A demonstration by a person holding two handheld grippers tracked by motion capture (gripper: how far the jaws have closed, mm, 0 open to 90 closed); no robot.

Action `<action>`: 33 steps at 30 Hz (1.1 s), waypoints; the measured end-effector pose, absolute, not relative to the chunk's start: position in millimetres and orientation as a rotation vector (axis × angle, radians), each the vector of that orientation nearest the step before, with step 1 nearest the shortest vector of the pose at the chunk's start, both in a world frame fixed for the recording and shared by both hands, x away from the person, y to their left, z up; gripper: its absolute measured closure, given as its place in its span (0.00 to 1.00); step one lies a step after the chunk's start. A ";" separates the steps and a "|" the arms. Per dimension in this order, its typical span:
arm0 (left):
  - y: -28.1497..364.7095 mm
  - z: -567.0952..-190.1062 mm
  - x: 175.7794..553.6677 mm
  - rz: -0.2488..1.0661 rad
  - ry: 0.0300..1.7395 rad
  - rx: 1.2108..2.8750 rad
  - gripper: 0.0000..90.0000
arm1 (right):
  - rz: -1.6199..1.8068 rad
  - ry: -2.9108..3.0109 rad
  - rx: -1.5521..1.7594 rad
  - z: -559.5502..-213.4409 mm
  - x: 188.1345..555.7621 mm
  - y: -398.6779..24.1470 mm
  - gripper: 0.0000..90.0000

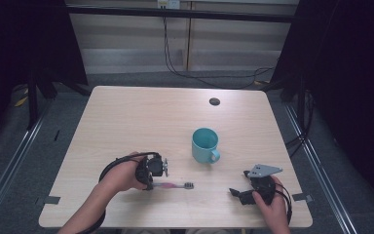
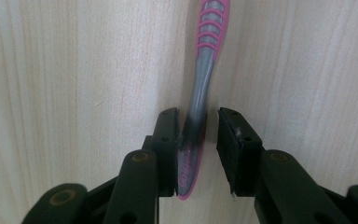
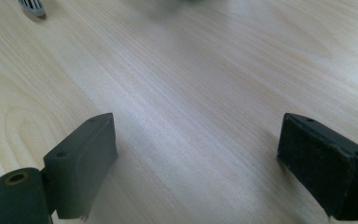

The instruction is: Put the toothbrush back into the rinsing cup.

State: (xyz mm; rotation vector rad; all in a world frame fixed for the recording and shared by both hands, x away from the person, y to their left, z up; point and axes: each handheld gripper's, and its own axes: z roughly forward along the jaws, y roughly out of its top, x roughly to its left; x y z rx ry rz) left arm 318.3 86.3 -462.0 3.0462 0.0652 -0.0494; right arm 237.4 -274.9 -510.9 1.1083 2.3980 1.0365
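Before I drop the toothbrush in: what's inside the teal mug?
The mug looks empty: only its teal inner wall shows in the high view. Its bottom is hidden behind the near rim.

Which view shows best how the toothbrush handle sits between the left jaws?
Left gripper view: the toothbrush handle lies between its jaws, touching one, a gap at the other. High view shows it small beside the left gripper; right gripper view catches just bristles.
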 end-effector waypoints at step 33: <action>85.7 -463.7 318.7 -0.122 0.162 3.049 0.89 | 1.036 2.398 1.108 -510.9 237.5 -274.9 0.12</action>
